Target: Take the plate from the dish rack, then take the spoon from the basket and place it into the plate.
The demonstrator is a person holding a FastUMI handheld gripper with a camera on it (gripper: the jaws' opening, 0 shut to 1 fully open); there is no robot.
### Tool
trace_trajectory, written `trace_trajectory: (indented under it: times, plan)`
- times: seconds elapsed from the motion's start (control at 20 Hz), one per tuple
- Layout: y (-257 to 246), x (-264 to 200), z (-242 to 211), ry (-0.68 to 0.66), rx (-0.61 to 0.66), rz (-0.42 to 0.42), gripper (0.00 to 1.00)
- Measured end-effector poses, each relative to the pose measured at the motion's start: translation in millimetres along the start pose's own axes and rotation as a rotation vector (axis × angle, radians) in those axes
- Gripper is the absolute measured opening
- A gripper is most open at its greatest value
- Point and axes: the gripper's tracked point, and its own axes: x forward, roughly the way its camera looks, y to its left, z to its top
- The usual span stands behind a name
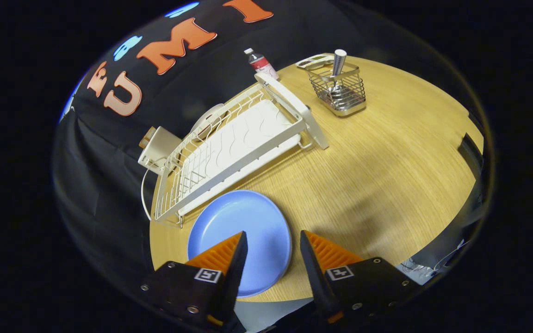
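Observation:
A light blue plate [243, 231] lies flat on the wooden table [377, 175], just in front of the white dish rack [234, 143]. My gripper [273, 238] hovers above the plate's near right part with its fingers apart and nothing between them. The left finger covers a part of the plate; the right finger is over its rim and the table. Far beyond the fingers stands a wire basket [339, 90]. A spoon [338, 64] stands in it with its metal handle pointing up.
The dish rack runs slantwise across the table's far left. A small bottle [260, 63] and a flat white item [315, 61] sit behind the rack and basket. A white box [158, 148] with a cable hangs at the rack's left end. Bare wood lies right of the plate.

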Motion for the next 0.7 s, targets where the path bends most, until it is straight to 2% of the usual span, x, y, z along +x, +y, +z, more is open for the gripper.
trace_trajectory:
  times: [0.1, 0.2, 0.5, 0.7]
  plan:
    - [-9, -5, 16, -0.035, -0.028, -0.03, 0.88]
    - [-19, -15, 33, -0.08, -0.063, -0.053, 0.98]
    - [-40, -48, 106, -0.272, -0.207, -0.138, 0.99]
    - [-55, -54, 152, -0.367, -0.278, -0.197, 0.99]
